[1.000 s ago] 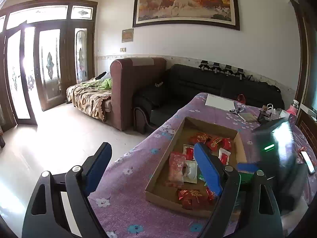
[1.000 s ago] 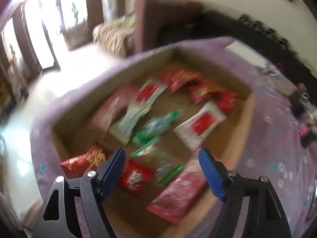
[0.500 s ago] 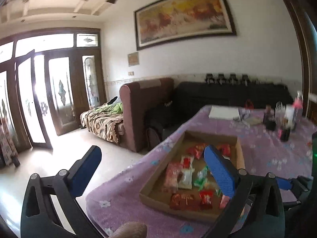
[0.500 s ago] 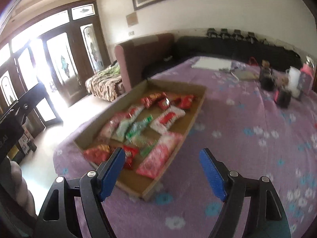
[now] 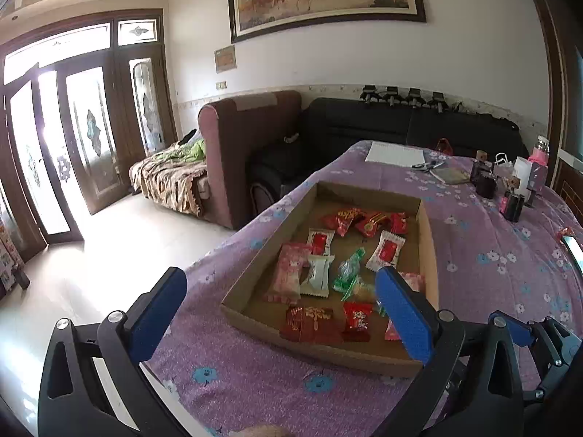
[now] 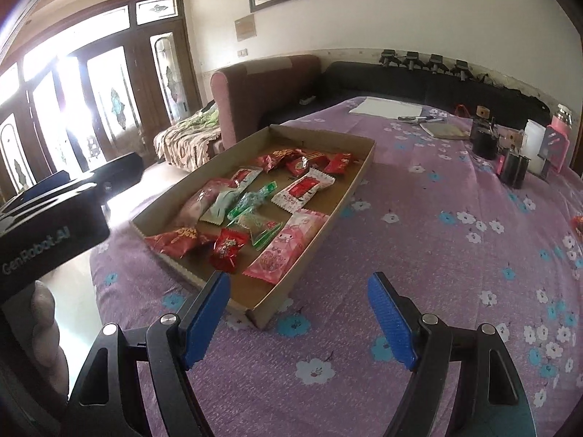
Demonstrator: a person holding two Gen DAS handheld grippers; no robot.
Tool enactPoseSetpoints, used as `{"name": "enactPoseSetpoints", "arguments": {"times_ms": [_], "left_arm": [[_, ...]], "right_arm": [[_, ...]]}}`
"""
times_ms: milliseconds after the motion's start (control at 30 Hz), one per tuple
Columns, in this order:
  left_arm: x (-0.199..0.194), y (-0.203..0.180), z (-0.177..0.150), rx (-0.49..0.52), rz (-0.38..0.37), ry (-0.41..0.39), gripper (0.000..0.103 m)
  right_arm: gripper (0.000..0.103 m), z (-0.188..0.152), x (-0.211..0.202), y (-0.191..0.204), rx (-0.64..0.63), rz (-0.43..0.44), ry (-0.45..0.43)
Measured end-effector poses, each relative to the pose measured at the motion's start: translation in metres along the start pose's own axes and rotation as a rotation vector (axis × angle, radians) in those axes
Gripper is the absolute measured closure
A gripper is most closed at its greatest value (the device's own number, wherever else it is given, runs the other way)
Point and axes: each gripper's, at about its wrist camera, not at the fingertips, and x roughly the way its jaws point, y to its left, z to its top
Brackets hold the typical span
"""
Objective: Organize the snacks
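— Where are the snacks relative to my grippers?

— I have them all in the cardboard tray on the purple flowered tablecloth. My left gripper hangs above the tray's near edge, jaws spread as wide as they go, nothing between them. Its right pad overlaps the near right corner of the tray in my view, but I see no contact. My right gripper sits just off the tray's near corner, over bare cloth, jaws well apart and empty.

— What does each camera give me that the other doesn't?

— From the right wrist I see the large pink packet whole, lying along the tray's right wall; from the left wrist my own pad hides most of it. The right wrist also shows the left gripper's black body at the frame's left edge, with a finger of my left hand on it. From the left wrist I read the tray lengthwise: 2 red packets at the near wall, a green wrapper in the middle, a white and red packet beyond it, and a red cluster at the far end. The right gripper's blue tip shows at its lower right.

— Anything changed from 1 second back?

— Yes. My left jaws stood narrower then and have since opened fully. My right camera looked almost straight down into the tray, blurred; now it has pulled back and the tray lies ahead and to the left
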Motion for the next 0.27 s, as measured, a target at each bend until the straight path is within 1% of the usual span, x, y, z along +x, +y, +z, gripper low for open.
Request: {"name": "enactPoseSetpoints", "arguments": {"times_ms": [267], "left_arm": [[0.0099, 0.0015, -0.006, -0.002, -0.01, 0.046, 0.0]], "right_arm": [[0.024, -0.0018, 0.0012, 0.006, -0.011, 0.009, 0.006]]}}
